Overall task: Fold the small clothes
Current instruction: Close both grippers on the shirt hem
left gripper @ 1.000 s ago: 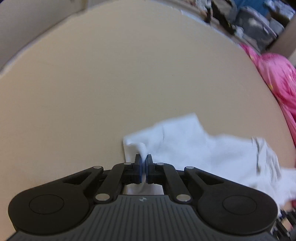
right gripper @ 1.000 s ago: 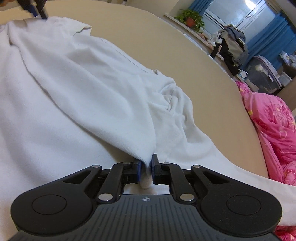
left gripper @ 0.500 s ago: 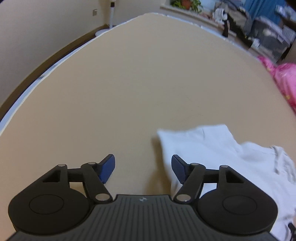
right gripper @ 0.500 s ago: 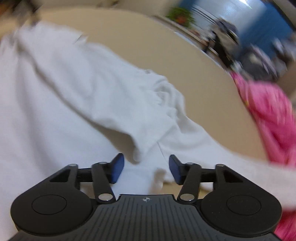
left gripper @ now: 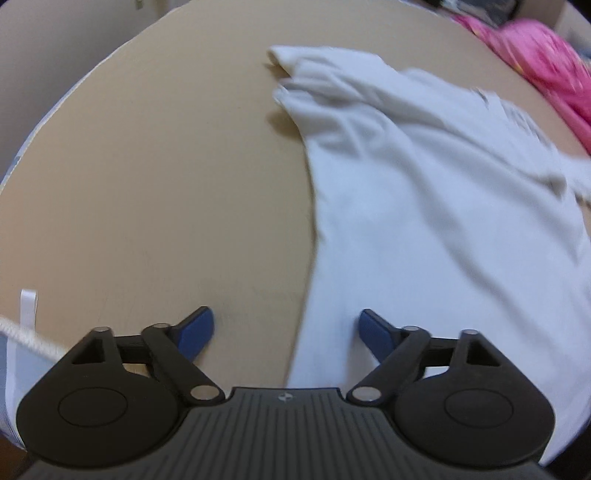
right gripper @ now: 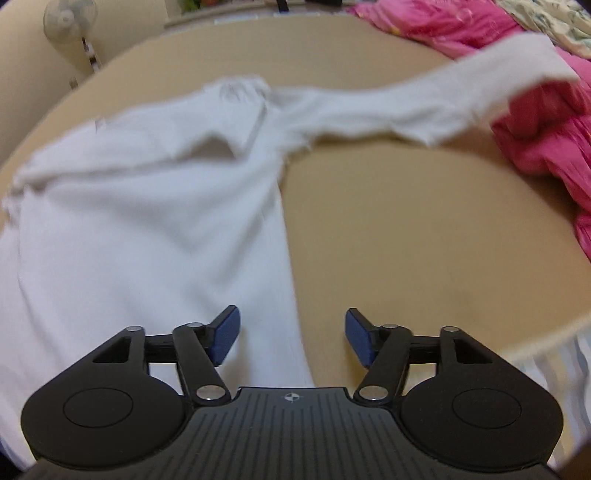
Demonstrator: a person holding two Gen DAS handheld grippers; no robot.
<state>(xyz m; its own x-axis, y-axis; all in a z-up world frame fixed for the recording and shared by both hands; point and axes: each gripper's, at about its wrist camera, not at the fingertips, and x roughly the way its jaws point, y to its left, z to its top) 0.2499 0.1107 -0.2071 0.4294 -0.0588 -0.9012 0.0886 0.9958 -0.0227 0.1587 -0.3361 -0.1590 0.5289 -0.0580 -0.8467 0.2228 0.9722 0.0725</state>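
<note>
A white long-sleeved shirt (left gripper: pixel 424 192) lies spread on the tan table. In the left wrist view my left gripper (left gripper: pixel 284 328) hovers over the shirt's left side edge, jaws opening wide, nothing pinched between its blue pads (left gripper: pixel 197 330). In the right wrist view the same shirt (right gripper: pixel 147 206) fills the left half, and one sleeve (right gripper: pixel 436 99) stretches right onto pink bedding. My right gripper (right gripper: pixel 291 328) sits above the shirt's right side edge, jaws still opening, the cloth lying below them and not gripped.
Pink bedding (right gripper: pixel 546 122) is heaped along the table's right side and appears as pink bedding (left gripper: pixel 546 55) at the far right. A standing fan (right gripper: pixel 70 22) is beyond the table's far left. A white cord and tag (left gripper: pixel 26 314) hang at the near-left edge. Bare table (right gripper: pixel 424 229) lies right of the shirt.
Both grippers were shut on folds of the shirt, then let go and opened. Both have swung down along the shirt toward its side edges; the right view has rolled strongly.
</note>
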